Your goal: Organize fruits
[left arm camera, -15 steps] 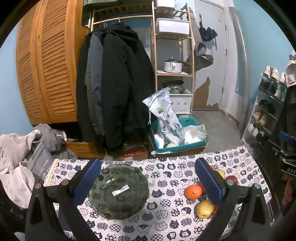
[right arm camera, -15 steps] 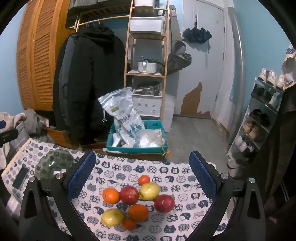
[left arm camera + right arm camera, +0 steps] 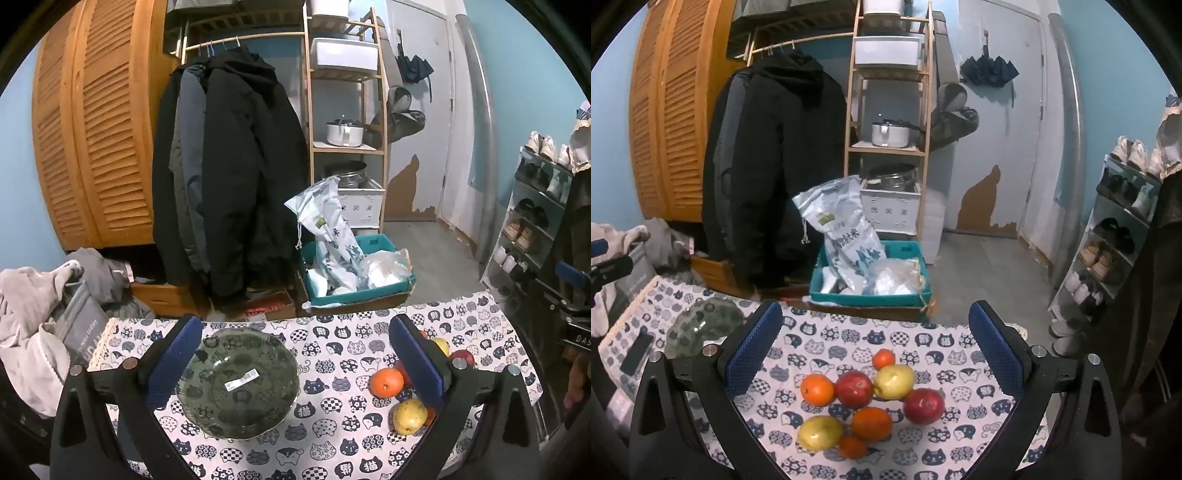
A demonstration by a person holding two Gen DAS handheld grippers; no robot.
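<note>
A dark green glass bowl (image 3: 238, 382) with a white sticker sits empty on the cat-print tablecloth (image 3: 332, 435); it also shows at the left of the right wrist view (image 3: 701, 326). My left gripper (image 3: 295, 363) is open above it, empty. A pile of fruit lies in the right wrist view: two red apples (image 3: 854, 388) (image 3: 923, 405), two yellow pears (image 3: 894, 381) (image 3: 820, 432), oranges (image 3: 817, 389) (image 3: 871, 424) and small tangerines (image 3: 883, 359). My right gripper (image 3: 873, 356) is open above the pile, empty. An orange (image 3: 386, 382) and a pear (image 3: 409, 416) show in the left wrist view.
A black phone (image 3: 637, 353) lies on the cloth at the left. Beyond the table's far edge stand a teal crate (image 3: 868, 295) with bags, hanging coats (image 3: 768, 177), a wooden shelf (image 3: 886, 110) and a shoe rack (image 3: 1115, 240). Clothes (image 3: 33, 325) are heaped at the left.
</note>
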